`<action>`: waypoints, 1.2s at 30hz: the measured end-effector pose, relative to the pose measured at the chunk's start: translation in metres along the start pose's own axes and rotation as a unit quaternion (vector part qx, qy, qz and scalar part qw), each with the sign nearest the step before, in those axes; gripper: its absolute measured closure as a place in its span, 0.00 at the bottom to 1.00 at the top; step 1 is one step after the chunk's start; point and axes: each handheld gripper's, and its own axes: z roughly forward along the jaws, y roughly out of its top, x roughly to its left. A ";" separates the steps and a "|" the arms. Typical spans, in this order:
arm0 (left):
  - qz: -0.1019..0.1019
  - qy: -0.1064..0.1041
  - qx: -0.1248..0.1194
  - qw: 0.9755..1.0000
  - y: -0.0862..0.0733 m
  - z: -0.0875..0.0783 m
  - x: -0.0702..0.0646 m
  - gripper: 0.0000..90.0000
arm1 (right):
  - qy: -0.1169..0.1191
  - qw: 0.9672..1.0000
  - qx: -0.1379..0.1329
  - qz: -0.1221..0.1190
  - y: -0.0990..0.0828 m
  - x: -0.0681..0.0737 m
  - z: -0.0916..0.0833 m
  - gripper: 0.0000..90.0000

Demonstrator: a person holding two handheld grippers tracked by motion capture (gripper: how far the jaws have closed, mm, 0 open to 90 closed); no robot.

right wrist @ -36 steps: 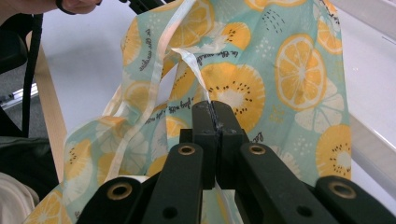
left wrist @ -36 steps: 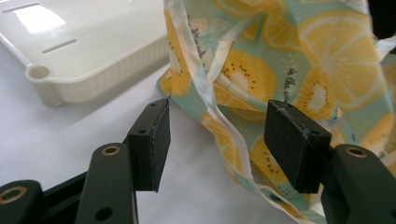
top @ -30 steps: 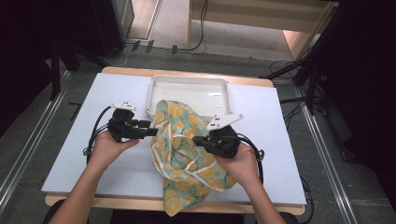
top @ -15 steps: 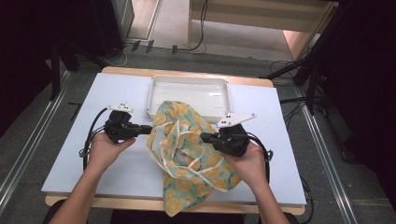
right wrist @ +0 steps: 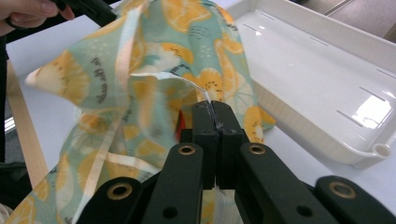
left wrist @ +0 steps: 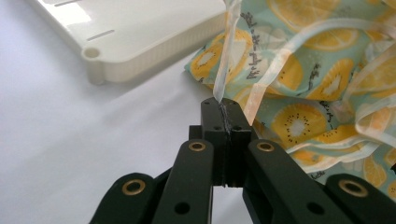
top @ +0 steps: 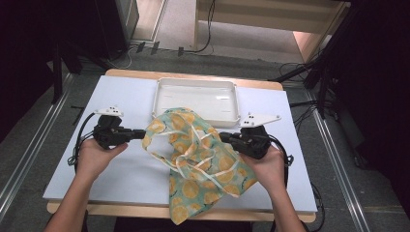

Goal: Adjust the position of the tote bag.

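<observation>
— High view: printed cloth (top: 198, 159) mid-table, near edge overhanging, far edge beside white tray (top: 196, 99). Left gripper (top: 140, 134)?
— Pinching pale ribbon trim (left wrist: 224, 60), jaws pressed together. Right gripper (top: 226, 137) likewise clamped on cloth's right edge.
— Handling?
— Probably light, limp, slippery; ribbons liable to tangle. Best gripped at hems, spread apart.
</observation>
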 end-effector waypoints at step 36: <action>-0.019 0.007 -0.002 1.000 -0.015 -0.008 0.015 0.83 | 0.008 0.999 0.012 0.036 -0.019 -0.028 0.030 0.87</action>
